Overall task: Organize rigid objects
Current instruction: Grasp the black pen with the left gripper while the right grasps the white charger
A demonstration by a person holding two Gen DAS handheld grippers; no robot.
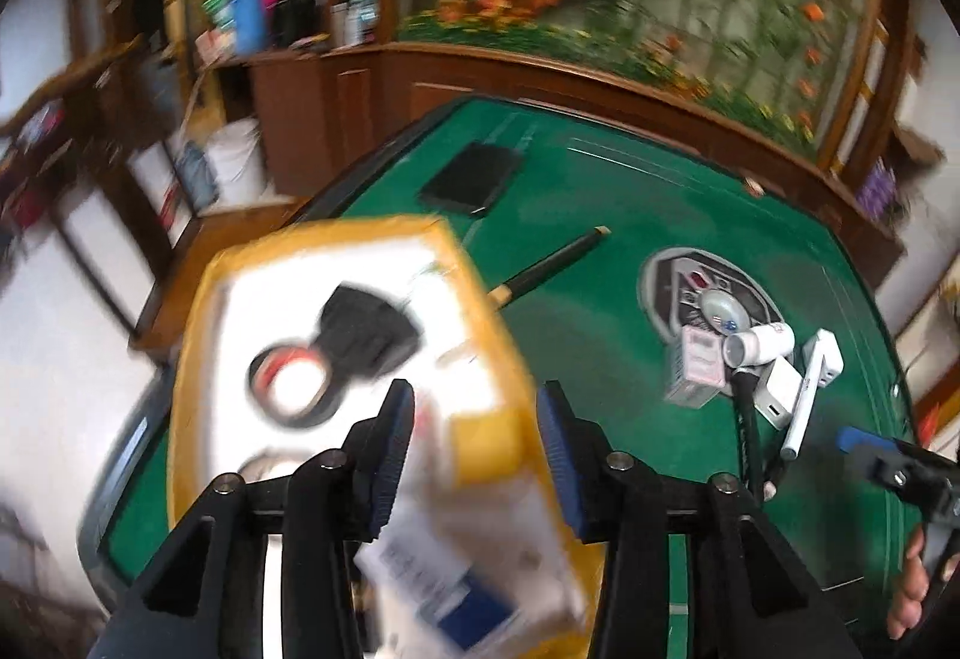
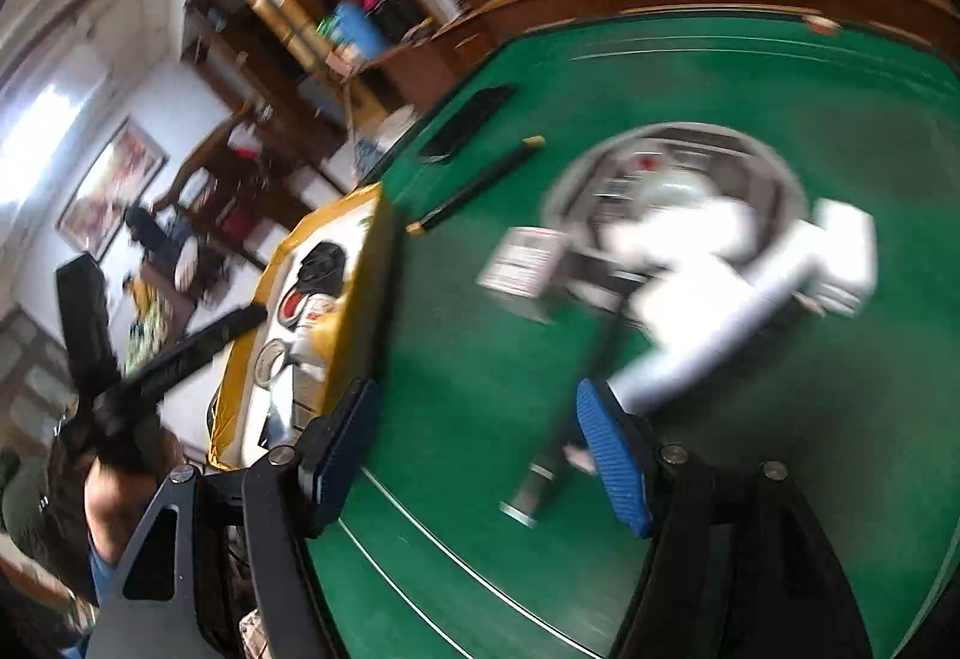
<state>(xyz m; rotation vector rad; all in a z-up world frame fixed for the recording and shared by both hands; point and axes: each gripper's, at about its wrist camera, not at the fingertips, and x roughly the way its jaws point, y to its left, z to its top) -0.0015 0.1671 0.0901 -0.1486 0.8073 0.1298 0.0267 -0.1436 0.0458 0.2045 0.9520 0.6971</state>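
Landmark: the round emblem (image 1: 708,293) at the middle of the green table (image 1: 600,191).

Left gripper (image 1: 474,455): jaws apart, standing over the near corner of a yellow box (image 1: 336,335). Whether the pads touch the box cannot be told from the blurred frame. The box sits well left of the emblem, at the table's left edge.

Right gripper (image 2: 480,455): jaws apart, nothing between them, above bare cloth on the near side of the emblem.

On and just beside the emblem's near-right rim lies a cluster: a small carton (image 1: 690,371), a white cup (image 1: 759,344) on its side, a white marker (image 1: 807,395) and a dark pen (image 1: 750,431).

Left of the emblem lies a black stick (image 1: 552,257) with pale ends. Beyond it, further from the emblem, lies a black wallet (image 1: 471,176).
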